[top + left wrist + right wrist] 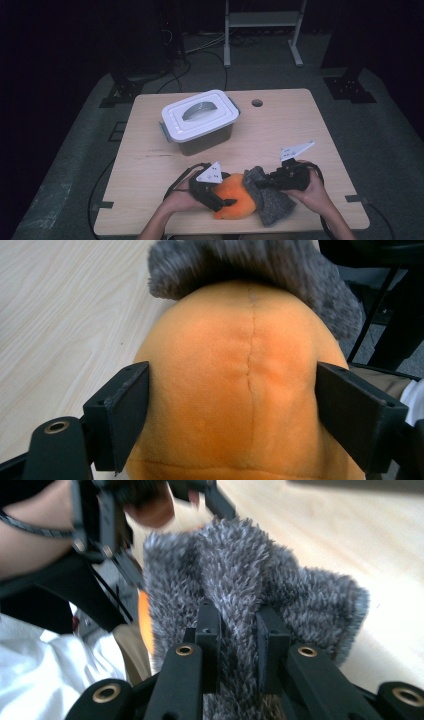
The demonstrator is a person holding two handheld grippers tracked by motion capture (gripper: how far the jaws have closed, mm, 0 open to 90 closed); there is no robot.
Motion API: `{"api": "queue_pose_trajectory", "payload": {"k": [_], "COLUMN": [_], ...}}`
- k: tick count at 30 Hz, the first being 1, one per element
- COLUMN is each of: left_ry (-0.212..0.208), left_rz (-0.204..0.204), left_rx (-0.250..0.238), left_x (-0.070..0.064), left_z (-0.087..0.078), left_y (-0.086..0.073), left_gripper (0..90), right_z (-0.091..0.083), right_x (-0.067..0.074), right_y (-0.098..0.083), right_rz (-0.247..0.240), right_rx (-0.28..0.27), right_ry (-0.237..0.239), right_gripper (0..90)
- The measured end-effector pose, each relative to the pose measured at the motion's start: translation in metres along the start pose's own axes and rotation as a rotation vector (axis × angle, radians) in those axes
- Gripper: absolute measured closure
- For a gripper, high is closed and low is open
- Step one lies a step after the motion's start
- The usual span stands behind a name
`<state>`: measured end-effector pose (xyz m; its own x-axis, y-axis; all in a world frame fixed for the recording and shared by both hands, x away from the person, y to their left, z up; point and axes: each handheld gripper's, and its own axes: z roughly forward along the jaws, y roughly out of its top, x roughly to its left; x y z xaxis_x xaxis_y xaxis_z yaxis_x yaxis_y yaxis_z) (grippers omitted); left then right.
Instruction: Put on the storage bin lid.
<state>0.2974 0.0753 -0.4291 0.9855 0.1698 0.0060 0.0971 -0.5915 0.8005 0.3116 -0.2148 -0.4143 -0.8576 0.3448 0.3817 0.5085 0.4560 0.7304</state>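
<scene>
At the bottom centre of the high view, the left gripper point(220, 196) is clamping its wide-spread jaws on either side of an orange plush toy point(236, 199), which is lying near the table's front edge. Just right of it, the right gripper point(270, 182) is pinching a fold of grey fuzzy cloth point(272, 202) with its jaws nearly together; the cloth is touching the toy. Farther back, in the upper left part of the table point(280, 125), a grey box with a white lid point(200, 121) is sitting closed.
</scene>
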Motion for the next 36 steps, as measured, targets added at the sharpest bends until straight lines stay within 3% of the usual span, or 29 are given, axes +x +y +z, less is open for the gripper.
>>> {"api": "queue_pose_trajectory", "payload": {"k": [3, 7, 12, 16, 24, 26, 28, 30, 33, 36], "left_ry": [0.001, 0.003, 0.018, 0.029, -0.006, -0.014, -0.011, -0.001, 0.012, 0.031], "left_rz": [-0.003, -0.012, 0.034, 0.073, 0.019, 0.001, -0.010, -0.021, -0.013, 0.011], "left_rx": [-0.003, -0.009, -0.002, 0.013, -0.003, 0.008, 0.015, 0.025, -0.010, -0.023], "left_x": [0.000, 0.000, -0.008, -0.013, -0.005, -0.003, -0.001, 0.000, -0.004, -0.009], "left_z": [0.000, 0.001, 0.005, 0.007, -0.004, -0.007, -0.007, -0.006, -0.003, 0.001], "left_y": [0.000, 0.000, 0.008, 0.012, 0.011, 0.008, 0.005, 0.006, 0.011, 0.017], "left_gripper": [17.2, 17.2, 17.1, 16.9, 6.6, 7.1, 13.5, 17.2, 18.5, 18.4], "right_z": [0.002, -0.001, -0.008, 0.001, -0.001, -0.003, -0.005, -0.009, -0.018, -0.016], "right_x": [-0.005, -0.007, 0.006, 0.016, 0.004, 0.001, -0.002, 0.002, 0.014, 0.028], "right_y": [-0.004, -0.009, 0.006, 0.012, -0.001, -0.003, -0.005, -0.002, 0.007, 0.018], "right_rz": [0.018, 0.018, -0.032, -0.078, -0.037, -0.027, -0.022, -0.038, -0.072, -0.115], "right_rx": [0.016, 0.042, -0.035, -0.005, 0.021, 0.023, 0.044, 0.054, 0.007, -0.018], "right_ry": [0.014, -0.013, -0.019, -0.028, -0.026, -0.030, -0.051, -0.098, -0.093, -0.088], "right_gripper": [75.4, 75.5, 75.4, 75.1, 75.4, 75.4, 75.4, 75.5, 75.6, 75.5]}}
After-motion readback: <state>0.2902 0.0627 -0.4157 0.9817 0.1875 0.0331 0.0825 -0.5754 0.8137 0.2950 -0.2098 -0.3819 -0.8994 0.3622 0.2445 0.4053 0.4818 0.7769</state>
